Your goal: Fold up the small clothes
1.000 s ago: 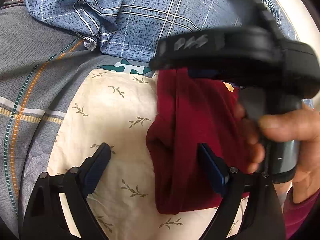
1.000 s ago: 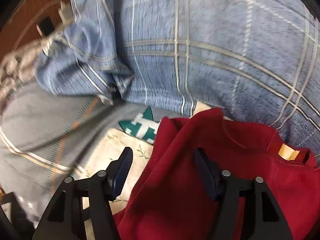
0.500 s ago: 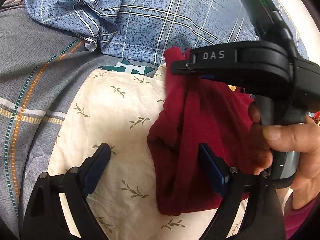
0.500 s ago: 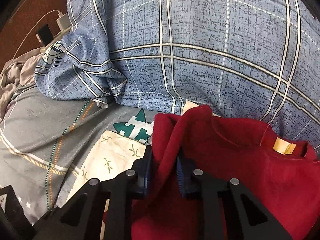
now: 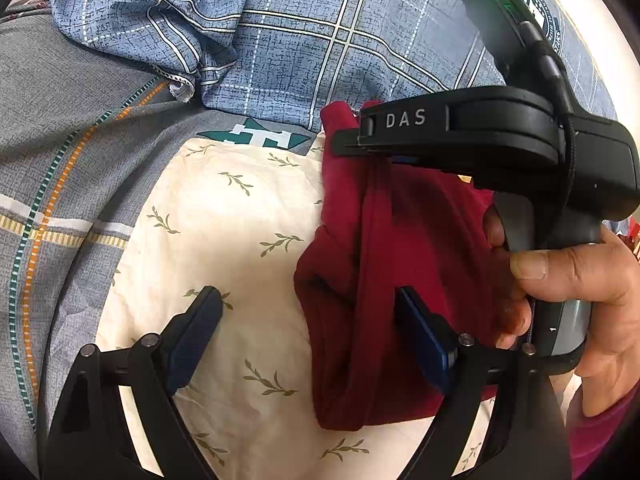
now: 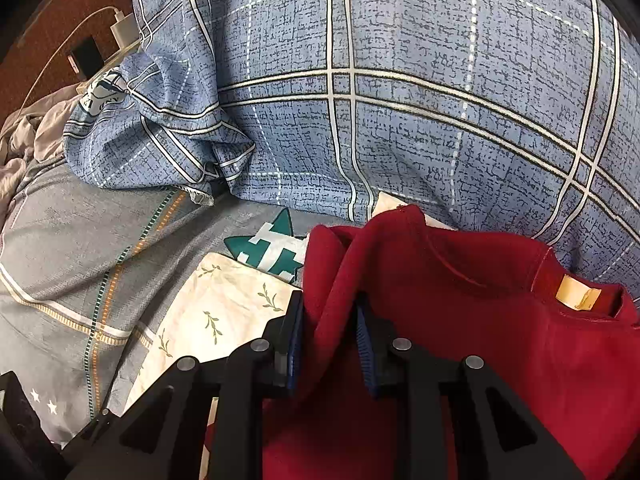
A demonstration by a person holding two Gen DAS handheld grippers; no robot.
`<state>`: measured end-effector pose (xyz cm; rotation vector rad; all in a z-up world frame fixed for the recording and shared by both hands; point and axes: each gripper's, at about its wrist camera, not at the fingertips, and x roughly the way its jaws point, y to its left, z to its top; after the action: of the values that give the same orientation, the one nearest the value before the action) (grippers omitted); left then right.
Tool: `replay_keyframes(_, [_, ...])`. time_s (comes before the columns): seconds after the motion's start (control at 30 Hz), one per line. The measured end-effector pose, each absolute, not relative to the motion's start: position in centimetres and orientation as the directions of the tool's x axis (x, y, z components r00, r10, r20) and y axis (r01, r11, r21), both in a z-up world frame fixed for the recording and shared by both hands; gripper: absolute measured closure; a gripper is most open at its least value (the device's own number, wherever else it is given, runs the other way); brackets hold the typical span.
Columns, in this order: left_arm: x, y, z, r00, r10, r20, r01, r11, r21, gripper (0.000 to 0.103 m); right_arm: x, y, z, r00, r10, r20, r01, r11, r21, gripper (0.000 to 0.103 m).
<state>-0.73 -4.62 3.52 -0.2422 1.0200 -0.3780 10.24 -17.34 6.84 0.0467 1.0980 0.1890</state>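
Partly hidden, red garment [image 6: 460,320] bunches between opening right gripper [image 6: 330,320].

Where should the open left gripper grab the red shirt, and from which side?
Judging by its pose, the folded outer edge of the red shirt, low down near the bottom corner, coming in from the cream pillow side. The left gripper already straddles that edge; the right gripper pinches the same ridge higher up, jaws easing.
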Motion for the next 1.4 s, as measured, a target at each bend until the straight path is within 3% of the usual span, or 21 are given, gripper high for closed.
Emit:
replay_keyframes(0.17, [-0.7,-4.8,3.5,0.473,-0.407,-0.781,0.194,0.913,-0.358,0.014,10.0,-18.0,6.9,0.440,0.190,-0.878,-0.109,0.981,0.158,0.076])
replay_keyframes(0.4, [-0.7,-4.9,3.4,0.473,-0.405,-0.782,0.194,0.914,-0.356,0.014,10.3,-15.9,6.1,0.433,0.111,-0.895,-0.140,0.989,0.055,0.073])
replay_keyframes(0.53, [-0.7,-4.9,3.3,0.472,-0.406,-0.782,0.195,0.914,-0.357,0.013,10.0,-15.8,6.3,0.455,0.106,-0.884,-0.142,0.989,0.045,0.083])
replay_keyframes(0.73, [-0.6,-4.7,3.3,0.476,-0.407,-0.780,0.191,0.913,-0.360,0.013,8.7,-17.6,8.7,0.489,0.204,-0.848,-0.151,0.977,0.148,0.088])
replay_keyframes(0.77, [-0.6,-4.6,3.4,0.478,-0.412,-0.776,0.189,0.911,-0.367,0.015,8.6,-17.8,9.0,0.491,0.214,-0.845,-0.150,0.976,0.160,0.089])
replay_keyframes(0.83, [-0.8,-4.2,3.7,0.482,-0.451,-0.751,0.197,0.891,-0.408,0.044,8.4,-18.5,9.6,0.491,0.237,-0.838,-0.149,0.971,0.187,0.089])
replay_keyframes(0.87, [-0.9,-4.2,3.9,0.470,-0.488,-0.736,0.220,0.872,-0.437,0.068,8.4,-18.7,9.8,0.490,0.243,-0.837,-0.148,0.970,0.194,0.089])
replay_keyframes(0.97, [-1.5,-4.1,4.9,0.472,-0.536,-0.700,0.267,0.843,-0.467,0.082,8.3,-19.0,9.9,0.484,0.250,-0.838,-0.143,0.968,0.206,0.089])
replay_keyframes(1.07, [-2.2,-4.4,6.0,0.494,-0.553,-0.671,0.310,0.833,-0.458,0.087,8.6,-18.9,9.5,0.461,0.251,-0.851,-0.127,0.968,0.217,0.074])
replay_keyframes(1.13, [-2.5,-4.6,6.7,0.508,-0.562,-0.653,0.337,0.827,-0.450,0.087,8.9,-18.9,9.1,0.427,0.261,-0.866,-0.103,0.965,0.240,0.038])
replay_keyframes(1.17, [-2.6,-4.7,6.9,0.510,-0.566,-0.648,0.350,0.825,-0.445,0.087,8.7,-18.9,8.9,0.420,0.269,-0.867,-0.099,0.963,0.251,0.034])
replay_keyframes(1.33, [-2.4,-4.9,6.8,0.500,-0.564,-0.657,0.348,0.826,-0.443,0.088,10.0,-16.2,6.8,0.368,0.192,-0.910,-0.139,0.979,0.151,0.028])
replay_keyframes(1.37, [-2.1,-4.9,6.6,0.494,-0.562,-0.664,0.342,0.827,-0.446,0.088,10.4,-15.6,6.1,0.362,0.150,-0.920,-0.154,0.983,0.100,0.029])
replay_keyframes(1.4, [-2.0,-4.8,6.5,0.488,-0.557,-0.672,0.335,0.831,-0.445,0.087,10.6,-15.3,5.8,0.362,0.116,-0.925,-0.167,0.984,0.058,0.041])
